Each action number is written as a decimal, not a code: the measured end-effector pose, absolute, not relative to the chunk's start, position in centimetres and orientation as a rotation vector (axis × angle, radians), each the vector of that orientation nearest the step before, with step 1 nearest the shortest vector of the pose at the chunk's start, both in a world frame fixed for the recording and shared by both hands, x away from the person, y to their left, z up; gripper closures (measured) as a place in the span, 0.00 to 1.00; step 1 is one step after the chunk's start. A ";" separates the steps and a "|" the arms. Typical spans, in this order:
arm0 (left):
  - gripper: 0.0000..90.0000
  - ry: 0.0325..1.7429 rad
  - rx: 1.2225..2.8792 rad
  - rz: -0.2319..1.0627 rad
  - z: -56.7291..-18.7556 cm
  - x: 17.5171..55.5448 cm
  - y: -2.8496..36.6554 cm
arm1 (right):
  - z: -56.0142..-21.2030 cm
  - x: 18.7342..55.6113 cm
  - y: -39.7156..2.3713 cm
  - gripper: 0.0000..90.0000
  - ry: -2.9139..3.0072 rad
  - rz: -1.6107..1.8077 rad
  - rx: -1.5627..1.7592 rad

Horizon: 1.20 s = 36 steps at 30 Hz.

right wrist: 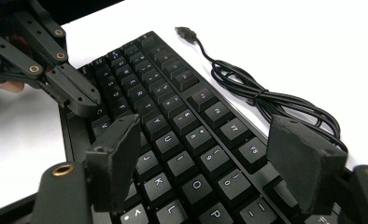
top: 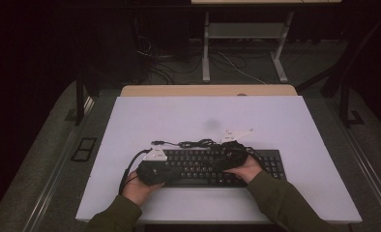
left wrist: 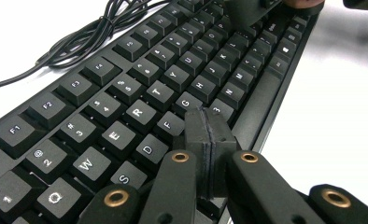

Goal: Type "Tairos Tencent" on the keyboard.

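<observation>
Right now: left gripper [left wrist: 209, 140] jaws closed pad to pad, nothing between, tips down at the black keyboard [left wrist: 140, 107] near the lower letter rows, beside F, G and the key marked 3 in the left gripper view. Contact with a key: cannot tell. Same gripper seen in the right gripper view [right wrist: 86, 105], closed tips hovering at the C/V keys, near the front edge of the board. Gripped by left hand [top: 139, 187], olive sleeve behind it.

Right gripper [right wrist: 205, 163] jaws spread wide, pads apart, nothing clamped; keyboard [right wrist: 173, 130] rows running between and under them, J/K/L and 9/O/P keys in the gap. Pads above the keys, touching or not: cannot tell. Right hand [top: 249, 169] wrapped round it in the high view, over the right-centre of the board, short of the number pad.

Keyboard [top: 271, 162] lying flat, long axis crosswise in the high view, left to right along the near part of the white table top [top: 208, 116], key legends facing the person, front edge toward the near table edge. From the left jaws, long axis running away and up to the right; from the right jaws, away and up to the left.

Beyond the far edge of the board: black cable [right wrist: 266, 100] in a loose tangle on the table, free USB plug [right wrist: 184, 31] lying past the bundle, away from the right jaws. Same cable bunch [left wrist: 93, 32] beyond the function row, left of the closed left jaws. Grippers [top: 152, 166] [top: 232, 152] well apart along the board, one toward each end of the letter block.
</observation>
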<state>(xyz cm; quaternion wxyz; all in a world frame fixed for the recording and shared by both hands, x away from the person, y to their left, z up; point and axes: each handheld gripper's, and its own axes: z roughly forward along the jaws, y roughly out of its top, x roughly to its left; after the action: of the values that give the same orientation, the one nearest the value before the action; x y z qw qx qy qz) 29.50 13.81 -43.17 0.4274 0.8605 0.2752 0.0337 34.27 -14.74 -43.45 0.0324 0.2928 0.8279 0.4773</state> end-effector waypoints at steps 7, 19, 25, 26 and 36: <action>0.99 0.676 2.142 0.091 -42.8 29.5 13.8 | -43.4 34.3 -14.8 0.28 2.543 1.472 0.905; 0.99 0.668 2.128 0.113 -42.4 30.2 13.9 | -43.5 34.2 -14.7 0.26 2.541 1.463 0.910; 0.99 0.671 2.132 0.142 -42.2 31.0 14.0 | -43.5 34.2 -14.8 0.26 2.539 1.462 0.915; 0.99 0.676 2.126 0.143 -42.2 31.1 14.1 | -43.5 34.2 -14.8 0.26 2.539 1.462 0.915; 0.99 0.722 2.116 0.165 -42.7 32.3 14.7 | -43.6 34.3 -14.8 0.26 2.540 1.462 0.912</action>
<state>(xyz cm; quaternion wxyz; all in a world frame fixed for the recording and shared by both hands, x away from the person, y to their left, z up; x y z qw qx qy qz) 32.27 14.74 -42.65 0.4350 0.8499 0.2900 0.0662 34.26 -14.80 -43.56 0.0361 0.2970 0.8269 0.4761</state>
